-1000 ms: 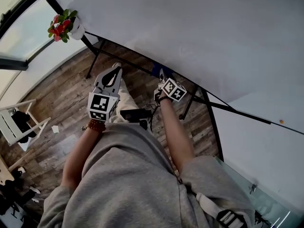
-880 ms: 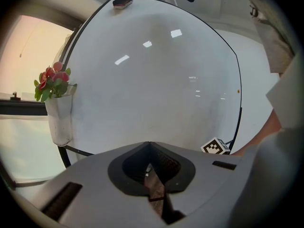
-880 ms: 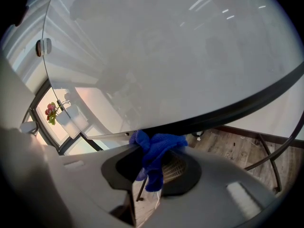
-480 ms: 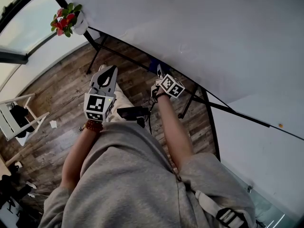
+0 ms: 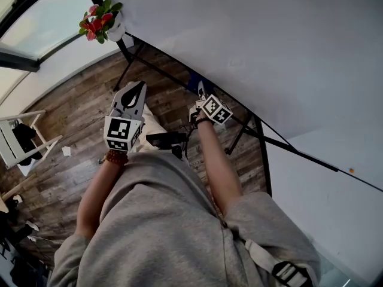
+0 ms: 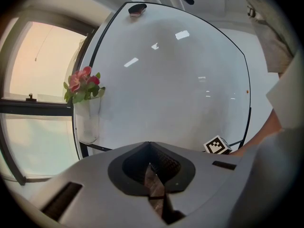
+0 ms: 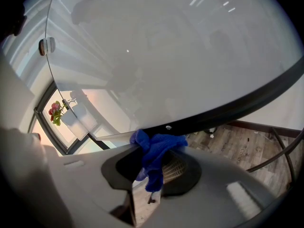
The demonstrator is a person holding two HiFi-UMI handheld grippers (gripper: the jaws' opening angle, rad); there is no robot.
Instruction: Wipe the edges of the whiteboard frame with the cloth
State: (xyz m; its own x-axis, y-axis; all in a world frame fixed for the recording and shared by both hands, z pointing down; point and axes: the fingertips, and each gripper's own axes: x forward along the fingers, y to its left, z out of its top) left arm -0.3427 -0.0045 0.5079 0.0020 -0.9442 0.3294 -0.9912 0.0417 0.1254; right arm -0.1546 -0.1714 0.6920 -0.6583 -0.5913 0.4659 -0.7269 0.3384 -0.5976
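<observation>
A: Right gripper [image 7: 151, 171]?
B: Jaws closed on the blue cloth [image 7: 157, 150]. The cloth bunches out above the jaws and touches the black lower edge of the whiteboard frame [image 7: 237, 106], centre of the right gripper view.

A: In the head view?
B: Right gripper [image 5: 200, 91] sits centre frame, tips up at the whiteboard [image 5: 257, 34]. A bit of blue cloth [image 5: 194, 88] shows at the tips.

A: Left gripper [image 6: 155, 184]?
B: Jaws all but together, with only a thin slit of floor showing between them. It holds nothing. In the head view the left gripper [image 5: 132, 95] is left of centre, over the wooden floor [image 5: 72, 109], apart from the board.

A: Anything else?
B: A white pot of red flowers [image 5: 103, 23] hangs at the board's corner, upper left of the head view. It also shows in the left gripper view [image 6: 81, 85], left of centre.
</observation>
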